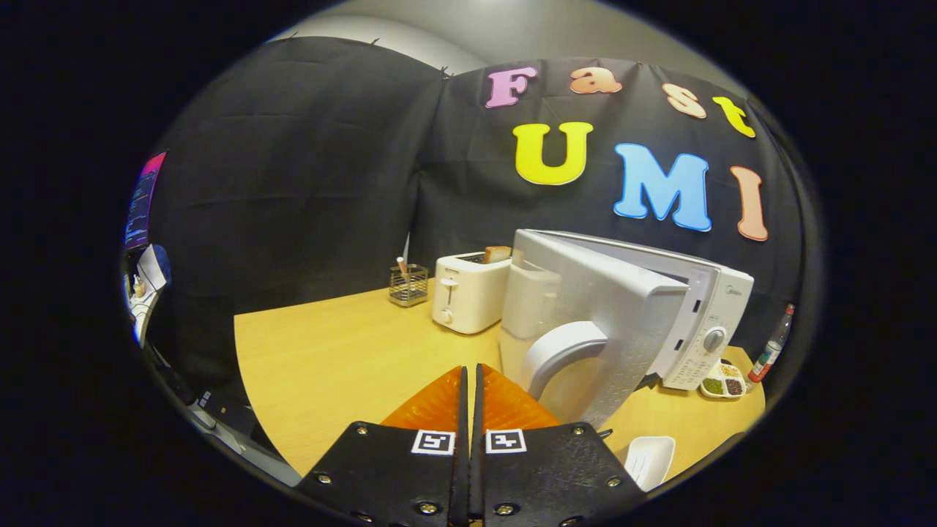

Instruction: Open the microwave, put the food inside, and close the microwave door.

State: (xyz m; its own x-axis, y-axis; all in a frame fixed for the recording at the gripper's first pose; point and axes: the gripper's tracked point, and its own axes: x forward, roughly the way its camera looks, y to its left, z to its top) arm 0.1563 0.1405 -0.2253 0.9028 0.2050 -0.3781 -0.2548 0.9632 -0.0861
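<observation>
Gripper (471, 377): fingers pressed together, no gap, nothing held. Microwave (703, 322) at 2 o'clock of the fingertips, on the wooden table (329, 366); its door (607, 322) swung open toward the gripper, curved handle (560, 351) just right of the tips. White dish (648, 460) at 4 o'clock, near the fingers. Toaster (468, 293) at 12 o'clock, beyond, bread slice (497, 254) in its slot. Wire holder (408, 284) at 11. Condiment tray (723, 384) and bottle (768, 355) right of the microwave.
</observation>
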